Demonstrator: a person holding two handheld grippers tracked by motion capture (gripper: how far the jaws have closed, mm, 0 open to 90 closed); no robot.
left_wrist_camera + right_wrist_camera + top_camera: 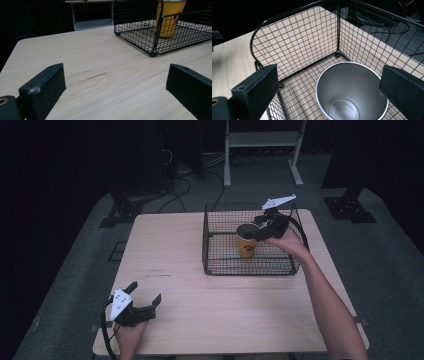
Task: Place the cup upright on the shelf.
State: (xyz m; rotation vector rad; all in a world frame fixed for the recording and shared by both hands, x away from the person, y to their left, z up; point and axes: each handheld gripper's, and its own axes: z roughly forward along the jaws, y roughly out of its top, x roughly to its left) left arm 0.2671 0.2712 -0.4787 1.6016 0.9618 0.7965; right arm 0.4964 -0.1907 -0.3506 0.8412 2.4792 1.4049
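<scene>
While the yellow tapered cup with a bare steel inside stands upright on the floor of the black wire-mesh basket, the right gripper hangs just above and beside its rim, jaws spread wide with nothing between them. From the right gripper view the cup is seen from above, its mouth open and its shiny interior holding nothing, sitting low between the two black jaws without either one touching it; the basket's mesh walls meet in a corner just beyond it. The basket rests on the far right part of the pale wooden table. Well apart from it, at the near left corner of the table, the left gripper is held low over the wood, its jaws also wide open and holding nothing. In the left gripper view the cup and the basket show far off to the upper right, and a thin dark scratch marks the table top between the jaws.
</scene>
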